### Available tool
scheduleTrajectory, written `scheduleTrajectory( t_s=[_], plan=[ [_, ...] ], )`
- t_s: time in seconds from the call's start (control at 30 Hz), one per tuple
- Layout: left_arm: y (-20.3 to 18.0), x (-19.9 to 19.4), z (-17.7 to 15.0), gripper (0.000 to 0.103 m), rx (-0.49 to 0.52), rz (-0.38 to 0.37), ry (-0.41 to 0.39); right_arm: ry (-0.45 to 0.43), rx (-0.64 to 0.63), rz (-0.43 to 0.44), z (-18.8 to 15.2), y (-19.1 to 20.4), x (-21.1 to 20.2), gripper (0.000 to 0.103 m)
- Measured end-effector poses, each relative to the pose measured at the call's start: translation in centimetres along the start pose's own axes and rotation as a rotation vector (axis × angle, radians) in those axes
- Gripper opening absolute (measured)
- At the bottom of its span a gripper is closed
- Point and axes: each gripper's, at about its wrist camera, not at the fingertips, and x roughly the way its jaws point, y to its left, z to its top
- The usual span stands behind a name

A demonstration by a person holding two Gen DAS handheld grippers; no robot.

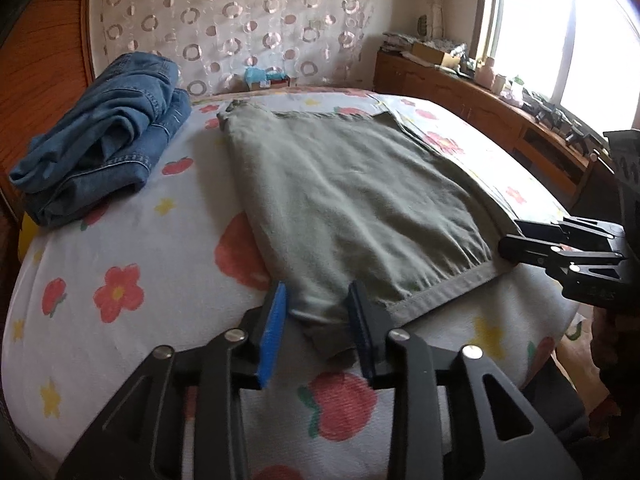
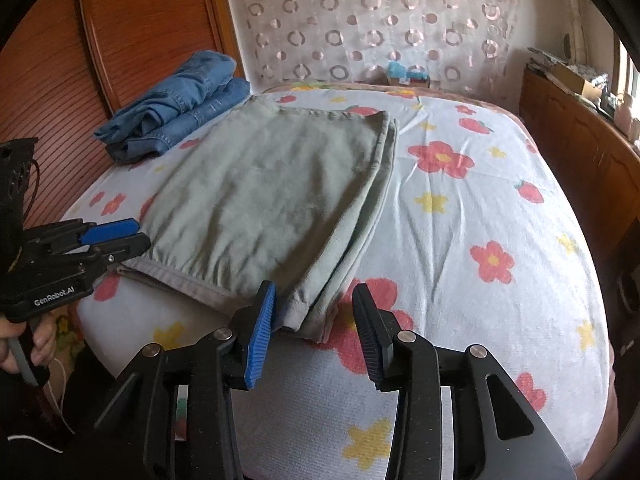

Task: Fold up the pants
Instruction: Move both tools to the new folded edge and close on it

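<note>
Grey-green pants [image 1: 352,184] lie folded flat on the flowered bed sheet [image 1: 132,264], the waistband along the near edge. My left gripper [image 1: 318,314] is open at the near left corner; that corner lies between the blue pads without being pinched. In the right wrist view the same pants [image 2: 272,192] show stacked layers along their right side. My right gripper [image 2: 316,316] is open around the near right corner, with a clear gap beside its right finger. Each gripper shows in the other's view: the right gripper [image 1: 520,242] at the waistband's right end, the left gripper [image 2: 116,240] at its left end.
Folded blue jeans [image 1: 108,140] are piled at the far left of the bed, against a wooden panel [image 2: 132,32]. A wooden cabinet [image 1: 492,108] with clutter runs under the window on the right. A person's hand [image 2: 40,340] holds the left gripper's handle.
</note>
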Motion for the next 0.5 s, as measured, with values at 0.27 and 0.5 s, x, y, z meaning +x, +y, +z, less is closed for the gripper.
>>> scheduleTrajectory(
  t_s=[0.27,0.5],
  plan=[
    [0.31,-0.01,-0.13,0.039,-0.002,0.016,-0.020,-0.011,0.000,0.004,-0.19,-0.12,0.01,0.040],
    [0.85,-0.61,-0.22,0.039,-0.054,-0.026,0.000,-0.008,-0.003,0.028,-0.27,0.08,-0.08,0.028]
  ],
)
